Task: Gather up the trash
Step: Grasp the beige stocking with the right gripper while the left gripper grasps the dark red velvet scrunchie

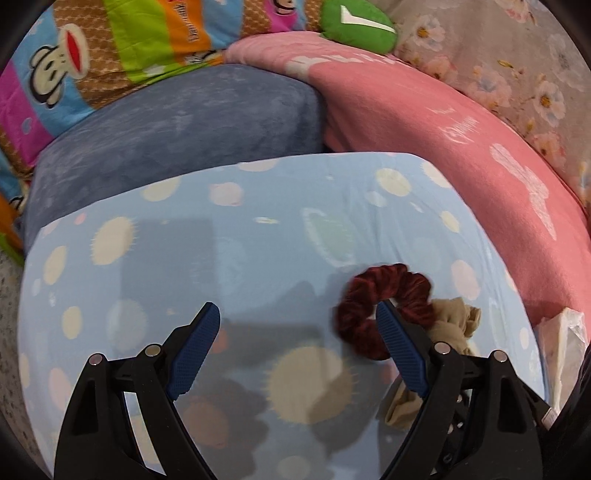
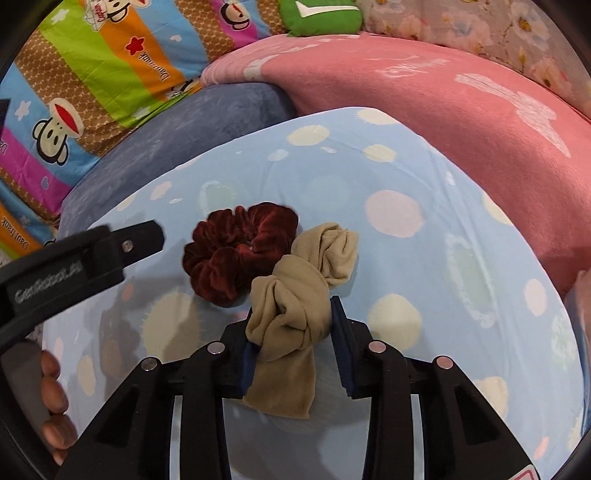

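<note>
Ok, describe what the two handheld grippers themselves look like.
Both the left gripper and the right gripper have matte black plastic linkage arms with round silver pivot pins and dark blue textured finger pads. The left one's side carries grey lettering, seen from the right wrist view.

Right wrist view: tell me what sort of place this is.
Most likely a bed in a bedroom. A pale blue spotted pillow lies among a pink blanket, a monkey-print quilt and floral bedding. A red velvet scrunchie lies on the pillow.
</note>
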`<state>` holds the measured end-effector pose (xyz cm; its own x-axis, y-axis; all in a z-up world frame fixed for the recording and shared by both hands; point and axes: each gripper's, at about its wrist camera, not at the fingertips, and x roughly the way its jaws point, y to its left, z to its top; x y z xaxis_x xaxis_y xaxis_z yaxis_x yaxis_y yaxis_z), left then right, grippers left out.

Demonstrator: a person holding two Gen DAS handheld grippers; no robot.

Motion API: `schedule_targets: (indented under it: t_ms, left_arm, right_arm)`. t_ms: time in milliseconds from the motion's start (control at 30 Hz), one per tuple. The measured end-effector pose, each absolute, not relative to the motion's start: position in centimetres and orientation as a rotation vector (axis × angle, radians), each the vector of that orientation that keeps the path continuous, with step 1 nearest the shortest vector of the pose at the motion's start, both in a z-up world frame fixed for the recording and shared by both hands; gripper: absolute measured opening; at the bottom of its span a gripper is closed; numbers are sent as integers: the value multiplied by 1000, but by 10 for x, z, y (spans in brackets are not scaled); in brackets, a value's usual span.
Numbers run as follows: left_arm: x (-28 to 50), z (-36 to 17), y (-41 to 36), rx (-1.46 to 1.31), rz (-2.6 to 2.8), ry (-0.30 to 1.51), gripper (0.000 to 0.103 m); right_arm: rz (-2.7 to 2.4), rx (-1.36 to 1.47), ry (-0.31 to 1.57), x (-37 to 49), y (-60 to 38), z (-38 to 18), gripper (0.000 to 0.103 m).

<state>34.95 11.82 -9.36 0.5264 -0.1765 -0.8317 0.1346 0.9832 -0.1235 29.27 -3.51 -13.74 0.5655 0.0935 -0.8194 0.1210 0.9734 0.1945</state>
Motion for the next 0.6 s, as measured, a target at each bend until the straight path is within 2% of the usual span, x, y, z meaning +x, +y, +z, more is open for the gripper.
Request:
schedule_targets:
  t_ms: [100, 267, 433, 500, 600]
  left_arm:
    - [355, -101, 99, -48, -232, 1023, 86]
    - [363, -117, 75, -18, -235, 1053, 84]
    - [360, -129, 71, -76, -264, 1114, 48]
    - [355, -129, 68, -73, -268, 1115, 30]
    - [346, -123, 65, -55, -269, 1101, 24]
  right_arm:
    - [-44, 256, 974, 286, -49, -139, 34]
    - [-77, 268, 970, 277, -65, -138, 34]
    - [-82, 266, 970, 273, -73, -133, 34]
    - [-86, 272, 967, 271, -75, -131, 34]
    - [-87, 283, 960, 263, -78, -127, 34]
